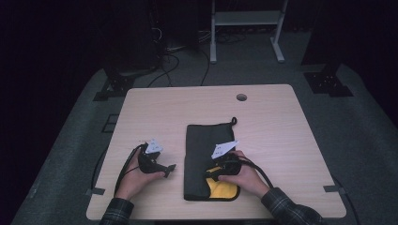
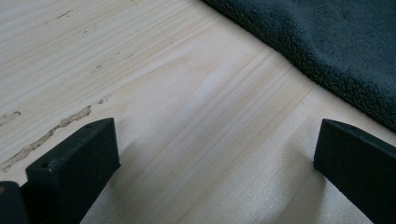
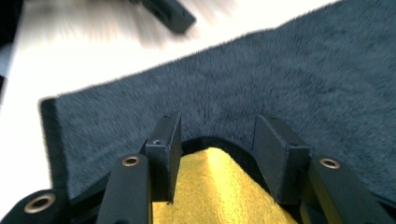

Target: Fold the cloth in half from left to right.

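Observation:
A dark green cloth (image 1: 206,136) lies folded lengthwise on the middle of the wooden table (image 1: 272,117), with a hanging loop (image 1: 233,121) at its far corner. A yellow cloth (image 1: 221,190) peeks out at its near right end. My right gripper (image 1: 210,173) sits at that end; in the right gripper view its jaws (image 3: 217,149) stand narrowed, pinching a raised ridge of yellow cloth (image 3: 210,186) at the dark cloth's (image 3: 280,70) edge. My left gripper (image 1: 170,169) rests low over bare wood left of the cloth, jaws wide open (image 2: 215,154), the dark cloth (image 2: 336,42) just beyond them.
A round cable hole (image 1: 241,97) lies near the table's far edge. Beyond the table, the grey floor holds a white frame (image 1: 244,28), cables (image 1: 169,61) and black stands. Bare tabletop stretches to the left, right and far side of the cloth.

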`<state>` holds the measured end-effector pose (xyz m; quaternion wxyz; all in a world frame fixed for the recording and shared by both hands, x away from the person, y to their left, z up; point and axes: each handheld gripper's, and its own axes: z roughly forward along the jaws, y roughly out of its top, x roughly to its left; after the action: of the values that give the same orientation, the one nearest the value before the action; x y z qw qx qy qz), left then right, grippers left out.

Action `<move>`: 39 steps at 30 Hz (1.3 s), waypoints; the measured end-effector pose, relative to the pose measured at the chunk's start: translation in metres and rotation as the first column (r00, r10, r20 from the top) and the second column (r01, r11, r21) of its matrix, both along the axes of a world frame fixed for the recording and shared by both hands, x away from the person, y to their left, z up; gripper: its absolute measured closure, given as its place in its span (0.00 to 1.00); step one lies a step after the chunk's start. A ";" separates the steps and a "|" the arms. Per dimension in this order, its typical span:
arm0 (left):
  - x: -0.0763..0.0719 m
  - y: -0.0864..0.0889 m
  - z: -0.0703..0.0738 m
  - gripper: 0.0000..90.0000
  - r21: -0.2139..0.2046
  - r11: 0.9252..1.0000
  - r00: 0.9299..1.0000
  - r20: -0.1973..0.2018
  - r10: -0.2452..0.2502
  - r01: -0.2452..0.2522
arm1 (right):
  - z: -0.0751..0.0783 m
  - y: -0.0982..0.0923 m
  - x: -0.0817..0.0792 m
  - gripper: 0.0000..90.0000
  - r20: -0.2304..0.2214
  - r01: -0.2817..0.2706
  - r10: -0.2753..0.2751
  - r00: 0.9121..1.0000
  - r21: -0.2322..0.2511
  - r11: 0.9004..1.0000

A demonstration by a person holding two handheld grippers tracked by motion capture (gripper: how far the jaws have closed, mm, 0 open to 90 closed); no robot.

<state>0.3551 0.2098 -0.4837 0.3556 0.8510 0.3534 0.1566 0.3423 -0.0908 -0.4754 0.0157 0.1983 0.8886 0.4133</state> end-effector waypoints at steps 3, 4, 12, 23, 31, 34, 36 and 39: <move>0.000 0.000 0.000 0.00 -0.001 1.000 1.000 0.000 0.001 -0.001 | -0.002 0.000 0.000 0.58 0.010 -0.006 0.006 1.000 -0.002 1.000; 0.000 0.000 0.000 0.00 0.000 1.000 1.000 0.000 0.000 0.000 | -0.001 -0.001 -0.001 0.59 0.017 -0.010 0.010 1.000 -0.008 1.000; 0.000 0.000 0.000 0.00 0.000 1.000 1.000 0.000 0.000 0.000 | 0.002 -0.004 -0.005 0.92 -0.001 -0.027 0.027 1.000 -0.014 1.000; 0.000 0.000 0.000 0.00 0.003 1.000 1.000 0.000 -0.002 0.002 | 0.019 -0.028 -0.009 0.94 -0.049 -0.009 0.012 0.999 0.058 0.998; 0.000 0.000 0.000 0.00 0.000 1.000 1.000 0.001 0.001 -0.001 | 0.024 -0.056 -0.024 0.94 -0.075 0.011 -0.004 0.997 0.086 0.996; 0.000 0.000 0.000 0.00 -0.001 1.000 1.000 0.001 0.002 -0.002 | 0.023 -0.066 -0.030 0.94 -0.084 0.014 -0.007 0.996 0.082 0.997; 0.000 0.000 0.000 0.00 -0.002 1.000 1.000 0.001 0.003 -0.003 | 0.021 -0.075 -0.036 0.93 -0.098 0.015 -0.008 0.995 0.078 0.997; 0.000 0.000 0.000 0.00 -0.002 1.000 1.000 0.001 0.003 -0.003 | 0.018 -0.082 -0.041 0.93 -0.107 0.016 -0.009 0.994 0.065 0.998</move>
<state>0.3549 0.2096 -0.4838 0.3561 0.8501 0.3547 0.1572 0.3015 -0.1726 -0.4576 -0.0358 0.2263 0.8727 0.4312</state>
